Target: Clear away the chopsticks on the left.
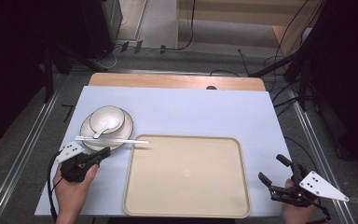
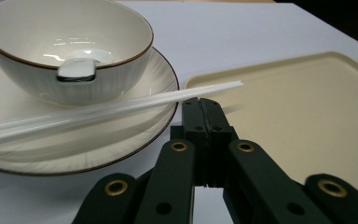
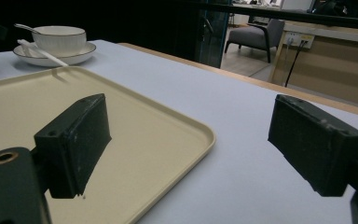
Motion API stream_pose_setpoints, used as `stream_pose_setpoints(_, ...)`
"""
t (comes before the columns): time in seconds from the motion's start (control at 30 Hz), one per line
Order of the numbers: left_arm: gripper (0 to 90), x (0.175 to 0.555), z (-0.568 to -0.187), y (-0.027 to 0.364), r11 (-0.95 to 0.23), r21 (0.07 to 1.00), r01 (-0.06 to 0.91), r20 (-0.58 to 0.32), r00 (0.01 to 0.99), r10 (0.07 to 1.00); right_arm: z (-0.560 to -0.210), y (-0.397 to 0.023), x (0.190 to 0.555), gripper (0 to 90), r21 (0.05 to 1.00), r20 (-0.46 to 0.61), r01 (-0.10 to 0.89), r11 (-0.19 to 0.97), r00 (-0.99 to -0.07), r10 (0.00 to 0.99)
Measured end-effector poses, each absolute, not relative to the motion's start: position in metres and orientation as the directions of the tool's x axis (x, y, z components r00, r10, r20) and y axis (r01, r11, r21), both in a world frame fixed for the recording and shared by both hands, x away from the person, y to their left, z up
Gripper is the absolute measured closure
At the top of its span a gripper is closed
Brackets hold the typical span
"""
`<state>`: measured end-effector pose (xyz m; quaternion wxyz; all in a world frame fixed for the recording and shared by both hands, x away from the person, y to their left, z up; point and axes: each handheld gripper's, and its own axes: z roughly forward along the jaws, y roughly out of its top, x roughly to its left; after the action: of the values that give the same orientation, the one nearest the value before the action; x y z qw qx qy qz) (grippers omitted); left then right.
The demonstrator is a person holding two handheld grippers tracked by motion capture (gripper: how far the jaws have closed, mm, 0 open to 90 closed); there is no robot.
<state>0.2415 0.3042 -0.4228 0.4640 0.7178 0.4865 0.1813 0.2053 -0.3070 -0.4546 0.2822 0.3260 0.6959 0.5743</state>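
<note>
One plate (image 1: 86,134) sits at the left of the white worktop (image 1: 191,107), and one ribbed bowl (image 1: 113,114) stands on it. One white soup spoon (image 1: 103,127) lies inside the bowl, its handle propped on the near rim. A pair of white chopsticks (image 1: 109,139), two sticks side by side, rests across the near edge of the plate; their tips reach past the plate rim to the top left corner of the one beige tray (image 1: 186,196), which lies just beside the plate towards the middle of the worktop.

There are two hand-held grippers, one in each of the person's hands. The left hand-held gripper (image 1: 103,153) is at the near left, just in front of the plate. In the left gripper view its jaws are pressed together with nothing between them, the closed tips just under the chopsticks near their tray end; whether they touch the sticks cannot be told. The right hand-held gripper (image 1: 270,171) is at the near right corner of the worktop, beside the tray's right edge and well apart from the dishes. Its jaws stand wide apart and empty.
</note>
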Motion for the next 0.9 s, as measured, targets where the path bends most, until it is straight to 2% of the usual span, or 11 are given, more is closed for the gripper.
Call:
stream_pose_setpoints(0.4,90.0,0.275,-0.429,0.286,-0.149,0.806,0.573,-0.152,0.444,0.883,-0.457,-0.299,0.206,13.0,0.978,-0.026,0.142,0.151,-0.642,0.766)
stream_pose_setpoints(0.9,90.0,0.287,-0.433,0.287,-0.136,0.792,0.595,-0.14,0.394,0.908,-0.458,-0.298,0.206,13.0,0.976,-0.039,0.14,0.167,-0.642,0.766)
